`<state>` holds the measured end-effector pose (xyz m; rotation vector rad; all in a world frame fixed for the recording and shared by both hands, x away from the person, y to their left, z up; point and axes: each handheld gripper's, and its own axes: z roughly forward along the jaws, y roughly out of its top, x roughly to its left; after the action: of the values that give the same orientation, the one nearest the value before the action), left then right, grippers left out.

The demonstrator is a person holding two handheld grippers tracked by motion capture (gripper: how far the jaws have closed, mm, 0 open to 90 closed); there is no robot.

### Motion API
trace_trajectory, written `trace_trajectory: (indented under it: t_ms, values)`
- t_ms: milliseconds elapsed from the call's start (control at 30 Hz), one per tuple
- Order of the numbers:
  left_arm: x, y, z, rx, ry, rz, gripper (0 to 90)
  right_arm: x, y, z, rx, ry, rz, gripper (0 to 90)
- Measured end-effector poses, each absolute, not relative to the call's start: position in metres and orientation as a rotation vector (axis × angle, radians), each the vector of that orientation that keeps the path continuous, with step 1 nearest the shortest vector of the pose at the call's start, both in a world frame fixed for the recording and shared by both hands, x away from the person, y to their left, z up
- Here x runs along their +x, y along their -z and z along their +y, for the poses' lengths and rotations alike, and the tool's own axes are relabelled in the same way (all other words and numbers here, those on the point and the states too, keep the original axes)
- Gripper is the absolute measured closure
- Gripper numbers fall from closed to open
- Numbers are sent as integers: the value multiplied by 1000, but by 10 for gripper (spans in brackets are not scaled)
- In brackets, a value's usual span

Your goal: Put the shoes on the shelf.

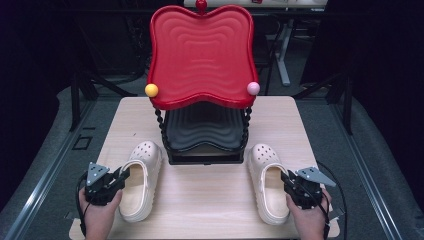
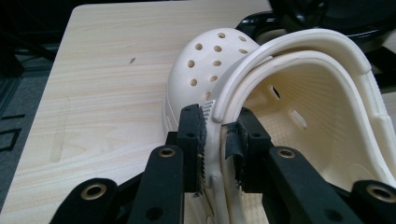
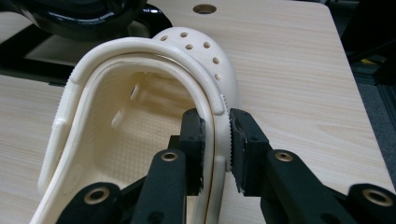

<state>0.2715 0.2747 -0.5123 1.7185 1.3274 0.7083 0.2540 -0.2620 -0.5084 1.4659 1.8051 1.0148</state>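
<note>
Two cream clogs lie on the wooden table (image 1: 205, 190), toes pointing away from me. My left gripper (image 1: 121, 175) is shut on the outer side wall of the left clog (image 1: 140, 180), one jaw inside and one outside. In the left gripper view the left gripper (image 2: 215, 140) pinches the wall of the left clog (image 2: 299, 93) beside its folded strap. My right gripper (image 1: 287, 178) is shut on the outer side wall of the right clog (image 1: 267, 182). The right gripper view shows the right gripper (image 3: 215, 135) clamping the rim of the right clog (image 3: 140, 102).
A two-tier stand sits at the table's middle back: a red wavy top tray (image 1: 200, 55) with a yellow ball (image 1: 151, 90) and a pink ball (image 1: 253, 88) at its corners, above a black lower tray (image 1: 204, 131). Twisted black posts (image 1: 160, 122) hold it up.
</note>
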Motion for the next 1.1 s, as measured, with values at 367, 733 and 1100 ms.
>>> trace_trajectory:
  t_ms: [367, 733, 1100]
  values:
    - [243, 491, 272, 1723, -743, 1264, 750, 231, 482, -253, 1414, -1059, 1772, 756]
    - [222, 477, 268, 1680, -742, 1246, 750, 208, 459, -239, 1346, -1129, 1764, 755]
    - [218, 465, 253, 1686, -718, 1183, 750, 203, 445, -228, 1293, -1162, 1762, 755]
